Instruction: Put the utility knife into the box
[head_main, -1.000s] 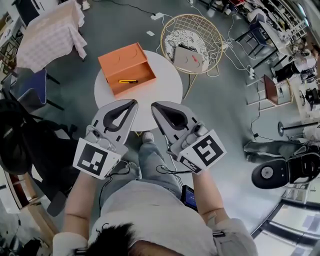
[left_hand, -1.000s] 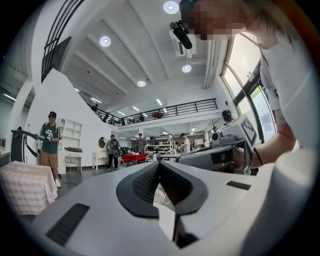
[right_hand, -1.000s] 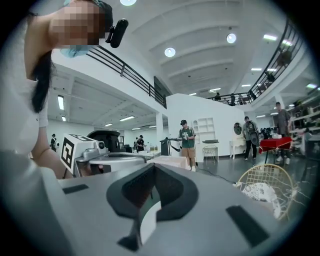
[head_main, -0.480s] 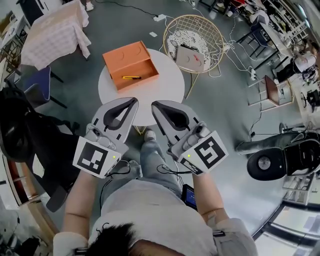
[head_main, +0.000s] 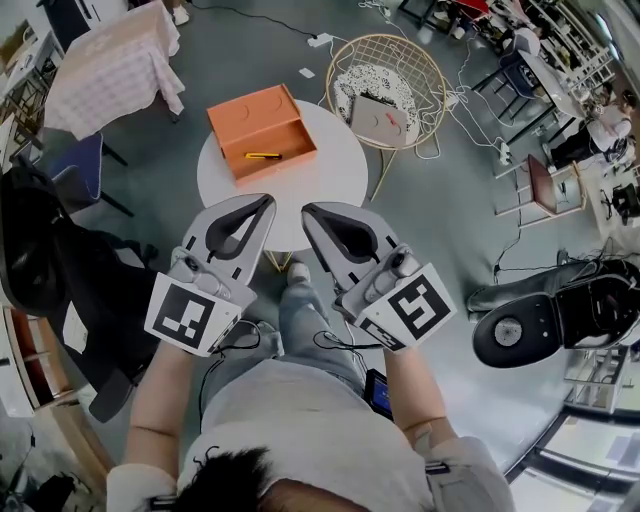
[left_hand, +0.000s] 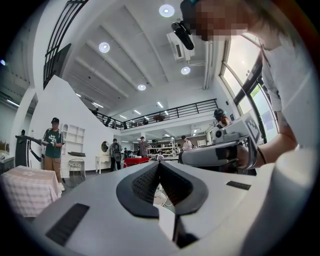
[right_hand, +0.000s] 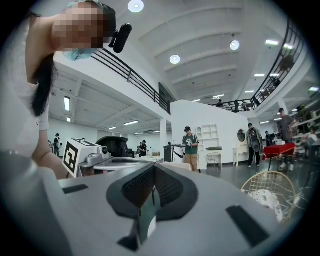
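Orange box (head_main: 262, 133) is sitting open on the round white table (head_main: 325, 185), its lid lying back flat on the far side. Inside the open tray the yellow knife (head_main: 262, 156) is lying flat on the tray floor, and neither gripper is touching it. Both grippers are hovering low, close to the person's body and well apart from the box, by the table's near edge. The left gripper (head_main: 266, 205) is pointing toward the table with its jaws pressed together. Its own view is showing the dark pads (left_hand: 145, 182) meeting along a thin seam with nothing between them. The right gripper (head_main: 308, 212) is hanging just beside it, the two tips nearly side by side. Its jaws are likewise pressed together on nothing, the pads (right_hand: 167, 187) meeting in the middle. Each gripper's marker cube is facing up toward the head camera. Beyond the table a wire chair (head_main: 420, 70) is standing with a cushion (head_main: 378, 115) on its seat. A table draped in checked cloth (head_main: 110, 65) is standing well off to the far left.
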